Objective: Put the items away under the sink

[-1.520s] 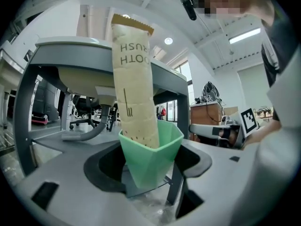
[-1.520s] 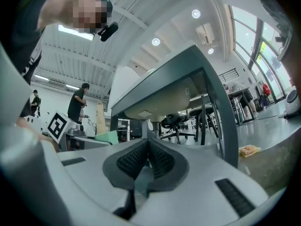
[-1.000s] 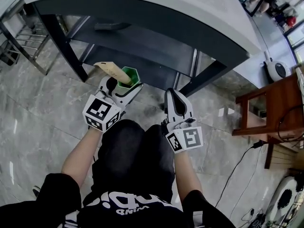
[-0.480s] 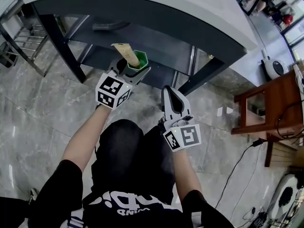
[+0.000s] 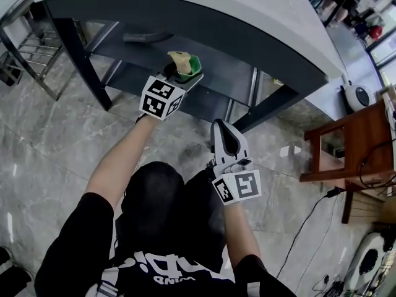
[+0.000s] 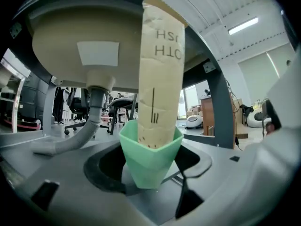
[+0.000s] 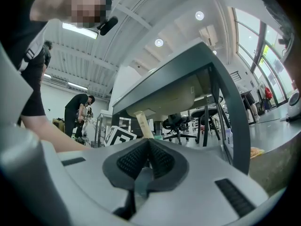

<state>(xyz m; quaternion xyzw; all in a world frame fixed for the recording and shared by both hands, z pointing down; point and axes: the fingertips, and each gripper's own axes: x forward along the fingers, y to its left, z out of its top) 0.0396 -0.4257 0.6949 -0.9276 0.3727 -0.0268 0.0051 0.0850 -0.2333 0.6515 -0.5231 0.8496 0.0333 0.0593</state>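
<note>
My left gripper is shut on a green plastic cup that holds a tan paper tube. It is reaching under the sink counter, above the dark lower shelf. In the left gripper view the green cup sits between the jaws and the tube rises towards the sink basin's underside and its grey drain hose. My right gripper hangs back over the floor, shut with nothing in it; its pads meet.
Dark metal legs frame the sink stand. A wooden chair stands at the right with a cable on the floor. A metal rack stands at the left. Grey tiled floor lies around.
My left gripper has moved forward and up with the cup and tube, from near the knees to under the counter. The right gripper has barely moved.
</note>
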